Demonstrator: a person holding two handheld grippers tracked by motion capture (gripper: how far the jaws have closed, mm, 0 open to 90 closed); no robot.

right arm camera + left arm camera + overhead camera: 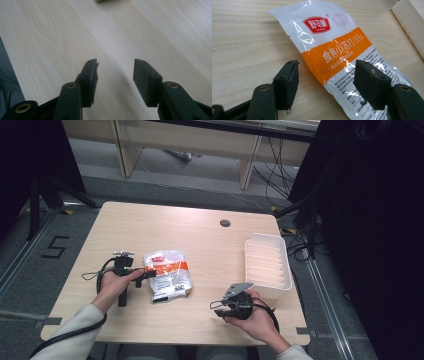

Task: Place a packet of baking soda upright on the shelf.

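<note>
Now the left hand-held gripper (325,82), jaws wide apart, straddles the pouch (334,52) edge, gripping nothing

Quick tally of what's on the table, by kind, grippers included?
Baking soda bag: 1
White plastic bin: 1
Handheld grippers: 2, left gripper and right gripper, both with tongs open
Total: 4

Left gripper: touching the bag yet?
Cannot tell. In the left gripper view the open left gripper straddles the bag, one jaw overlapping it, but no contact or gap shows plainly.
</note>
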